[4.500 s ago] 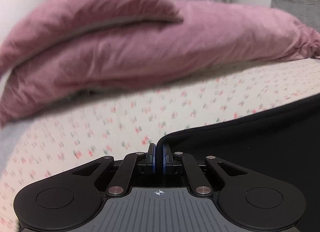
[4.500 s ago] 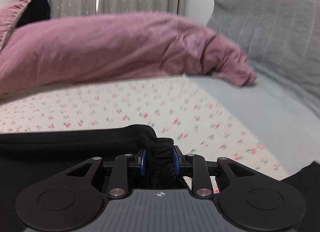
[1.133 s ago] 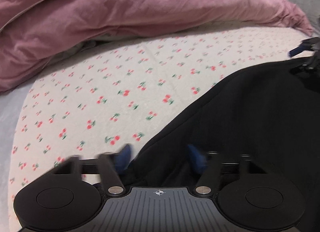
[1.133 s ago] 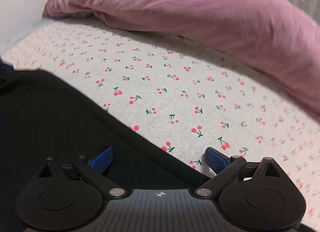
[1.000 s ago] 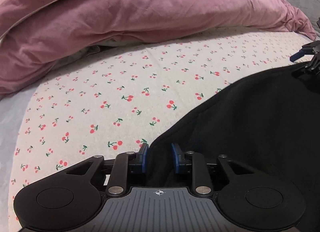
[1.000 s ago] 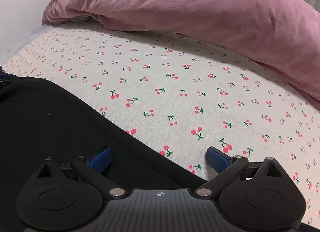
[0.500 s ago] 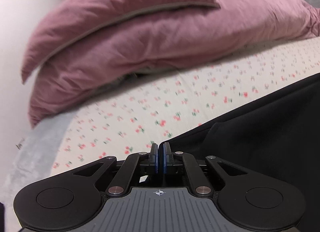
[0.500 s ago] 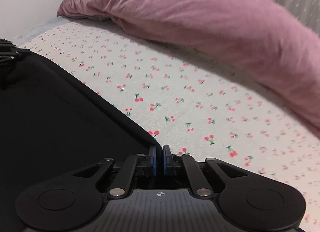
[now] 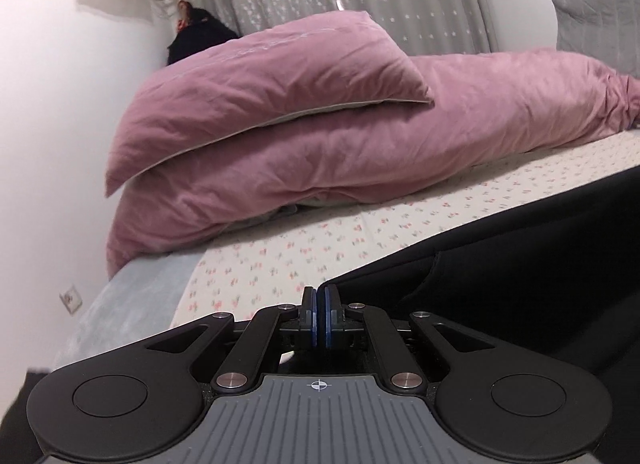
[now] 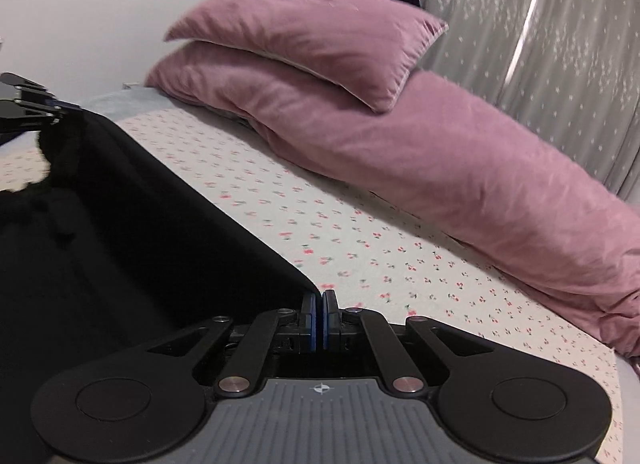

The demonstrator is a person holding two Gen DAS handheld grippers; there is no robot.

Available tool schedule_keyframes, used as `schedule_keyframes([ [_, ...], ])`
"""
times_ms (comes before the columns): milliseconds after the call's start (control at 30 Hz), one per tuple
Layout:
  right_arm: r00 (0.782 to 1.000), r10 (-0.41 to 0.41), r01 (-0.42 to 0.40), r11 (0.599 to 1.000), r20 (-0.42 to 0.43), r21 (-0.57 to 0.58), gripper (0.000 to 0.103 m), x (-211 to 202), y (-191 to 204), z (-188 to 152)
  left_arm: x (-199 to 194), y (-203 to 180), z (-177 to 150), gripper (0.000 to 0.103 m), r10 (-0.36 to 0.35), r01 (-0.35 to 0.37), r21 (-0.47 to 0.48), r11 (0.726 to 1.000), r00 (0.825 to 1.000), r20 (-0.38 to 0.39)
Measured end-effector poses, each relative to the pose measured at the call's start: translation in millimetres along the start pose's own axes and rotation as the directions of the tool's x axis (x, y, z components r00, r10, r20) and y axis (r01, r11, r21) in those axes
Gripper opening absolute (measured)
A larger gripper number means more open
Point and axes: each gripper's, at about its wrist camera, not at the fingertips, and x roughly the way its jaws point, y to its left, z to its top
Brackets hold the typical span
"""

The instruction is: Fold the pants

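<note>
The black pants (image 9: 520,284) hang stretched between my two grippers above the cherry-print sheet (image 9: 360,232). My left gripper (image 9: 319,296) is shut on one corner of the pants edge. My right gripper (image 10: 319,300) is shut on the other corner of the pants (image 10: 120,232). In the right wrist view the left gripper (image 10: 60,105) shows at the far left, holding the fabric up. The taut top edge runs straight between them; the lower part of the pants is hidden below the frames.
A pink pillow (image 9: 272,83) lies on a pink duvet (image 9: 400,143) along the far side of the bed. A grey pillow (image 9: 596,31) stands at the right. Grey curtains (image 10: 540,43) and a white wall (image 9: 48,143) lie behind. A wall socket (image 9: 71,298) is low on the left.
Both grippers were open over the pants edge a second ago, then shut on it. They have since lifted the edge off the sheet, and the views tilted up towards the pillows and curtains.
</note>
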Motion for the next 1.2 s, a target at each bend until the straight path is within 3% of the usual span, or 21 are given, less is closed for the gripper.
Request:
schedule_keyframes([
  [167, 1.0, -0.006, 0.006, 1.0, 0.007, -0.03, 0.0, -46.8, 29.2, -18.1, -44.7, -10.5, -25.8, 0.005, -0.004, 0.004, -0.019, 1.0, 0.999, -0.046],
  [467, 0.999, 0.041, -0.041, 0.999, -0.017, 0.01, 0.0, -94.0, 79.0, -82.3, -115.9, -24.2, -87.8, 0.005, -0.014, 0.001, -0.161, 0.987, 0.996, -0.084],
  [667, 0.99, 0.107, -0.098, 0.991, -0.095, 0.095, 0.001, -74.3, 91.8, -127.8, -130.3, -27.5, -133.6, 0.005, -0.08, 0.04, -0.266, 0.963, 0.987, -0.143],
  [833, 0.981, 0.11, -0.097, 0.991, -0.157, 0.089, 0.006, -57.1, 101.9, -138.7, -130.7, -26.5, -146.7, 0.009, -0.143, 0.087, -0.296, 0.951, 0.975, -0.171],
  [867, 0.982, 0.108, -0.093, 0.99, -0.153, 0.102, 0.01, -57.7, 101.9, -138.4, -132.7, -24.0, -149.9, 0.009, -0.156, 0.1, -0.315, 0.944, 0.975, -0.16],
  [933, 0.98, 0.132, -0.108, 0.982, -0.148, 0.156, 0.026, -61.8, 96.0, -135.1, -137.5, -19.1, -152.4, 0.013, -0.179, 0.124, -0.354, 0.927, 0.975, -0.128],
  [1000, 0.984, 0.139, -0.115, 0.971, -0.108, 0.209, 0.047, -73.2, 88.9, -132.5, -141.2, -12.7, -155.0, 0.021, -0.211, 0.153, -0.423, 0.893, 0.973, -0.093],
  [1100, 0.992, 0.118, -0.099, 0.951, -0.047, 0.291, 0.064, -90.0, 75.8, -130.8, -138.1, -4.9, -158.8, 0.025, -0.247, 0.166, -0.529, 0.832, 0.965, -0.085],
  [1200, 0.994, 0.103, -0.084, 0.91, -0.025, 0.406, 0.069, -93.9, 57.2, -136.9, -134.4, 1.9, -161.5, 0.027, -0.282, 0.181, -0.617, 0.766, 0.957, -0.069],
])
